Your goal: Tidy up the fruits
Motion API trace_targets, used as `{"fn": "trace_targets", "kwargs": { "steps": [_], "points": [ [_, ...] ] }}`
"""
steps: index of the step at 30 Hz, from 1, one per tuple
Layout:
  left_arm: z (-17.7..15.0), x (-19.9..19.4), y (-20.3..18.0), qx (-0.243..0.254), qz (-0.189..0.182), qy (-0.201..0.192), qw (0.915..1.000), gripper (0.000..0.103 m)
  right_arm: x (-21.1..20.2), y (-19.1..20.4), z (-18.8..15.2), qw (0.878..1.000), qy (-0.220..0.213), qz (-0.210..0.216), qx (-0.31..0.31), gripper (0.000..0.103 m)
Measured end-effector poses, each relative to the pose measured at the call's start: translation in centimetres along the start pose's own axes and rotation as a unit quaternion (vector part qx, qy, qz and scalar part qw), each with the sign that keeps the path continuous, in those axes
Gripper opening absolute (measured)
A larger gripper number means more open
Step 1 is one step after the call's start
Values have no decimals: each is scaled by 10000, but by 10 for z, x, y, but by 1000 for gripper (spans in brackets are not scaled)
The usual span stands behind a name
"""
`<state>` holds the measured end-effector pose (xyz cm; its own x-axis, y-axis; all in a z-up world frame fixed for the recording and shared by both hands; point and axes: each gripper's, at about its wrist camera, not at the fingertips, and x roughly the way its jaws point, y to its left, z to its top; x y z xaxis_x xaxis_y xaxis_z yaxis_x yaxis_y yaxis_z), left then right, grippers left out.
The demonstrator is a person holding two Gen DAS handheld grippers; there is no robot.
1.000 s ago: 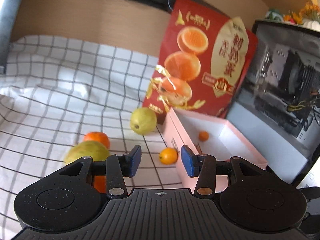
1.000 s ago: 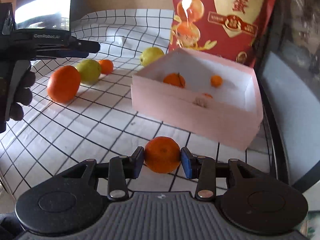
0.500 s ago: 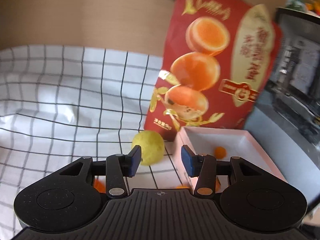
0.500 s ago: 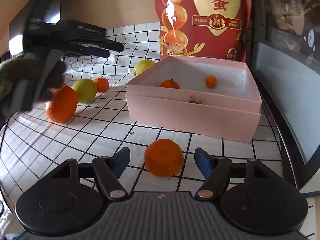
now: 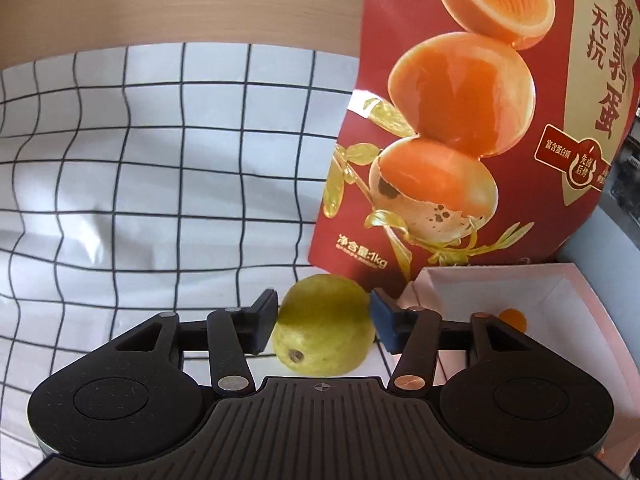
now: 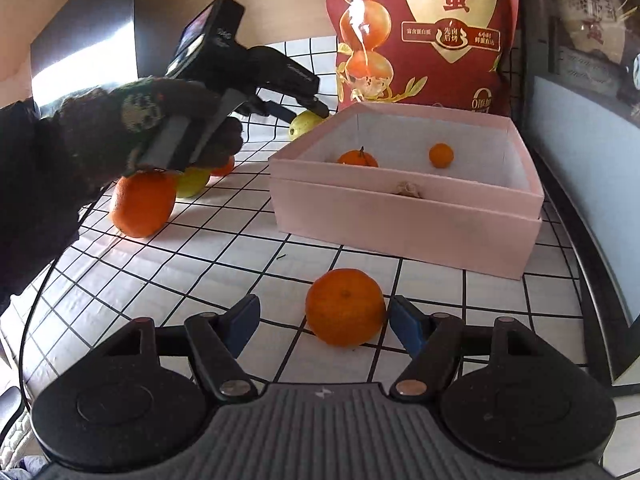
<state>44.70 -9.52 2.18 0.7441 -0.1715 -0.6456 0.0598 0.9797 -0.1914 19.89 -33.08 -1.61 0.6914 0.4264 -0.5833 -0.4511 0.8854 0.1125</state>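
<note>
My left gripper [image 5: 323,322] is open with its fingers on either side of a yellow-green guava [image 5: 324,334] that lies on the checked cloth beside the pink box [image 5: 576,292]. My right gripper [image 6: 325,322] is open and wide; a mandarin [image 6: 345,306] sits on the cloth between its fingers, nearer the right one. The pink box [image 6: 400,220] holds a mandarin [image 6: 357,158], a small kumquat [image 6: 441,155] and a pale scrap. The left gripper [image 6: 308,110] shows far off in the right wrist view, at the guava [image 6: 304,124].
A large orange [image 6: 142,204], a second green fruit [image 6: 194,182] and a small mandarin [image 6: 224,168] lie left of the box under the gloved hand [image 6: 132,128]. A red egg bag [image 6: 420,32] stands behind the box. A grey case [image 6: 580,136] is at the right.
My right gripper opened and let go of the mandarin, which now rests on the cloth. My left gripper moved forward and down to the guava, which now sits between its fingers.
</note>
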Motion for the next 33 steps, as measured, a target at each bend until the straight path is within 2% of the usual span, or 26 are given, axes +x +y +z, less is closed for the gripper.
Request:
{"fn": "trace_targets", "kwargs": {
  "steps": [5, 7, 9, 12, 17, 23, 27, 33],
  "points": [
    [-2, 24, 12, -761, -405, 484, 9951, 75, -4, -1, -2, 9999, -109, 76, 75, 74],
    [-5, 30, 14, -939, -491, 557, 9928, 75, -5, -1, -2, 9999, -139, 74, 70, 74],
    [-5, 31, 12, -884, -451, 512, 9937, 75, -6, 0, -2, 9998, -151, 76, 58, 74],
    [-6, 30, 12, -920, -553, 545, 9927, 66, -7, 0, -3, 9997, -194, 94, 62, 75],
    [-11, 21, 14, -1066, -600, 716, 9899, 66, -9, -2, -3, 9996, -246, 100, 131, 76],
    [-40, -26, 10, -630, -311, 658, 9954, 65, -12, -7, -4, 9990, -324, 113, 289, 76],
    [-67, -74, 6, -376, -550, 516, 9964, 65, -9, -7, -3, 9992, -249, 95, 311, 76],
    [-119, -141, -11, 3, -1214, 234, 9923, 66, -5, -4, -3, 9995, -116, -22, 276, 76]
  ]
}}
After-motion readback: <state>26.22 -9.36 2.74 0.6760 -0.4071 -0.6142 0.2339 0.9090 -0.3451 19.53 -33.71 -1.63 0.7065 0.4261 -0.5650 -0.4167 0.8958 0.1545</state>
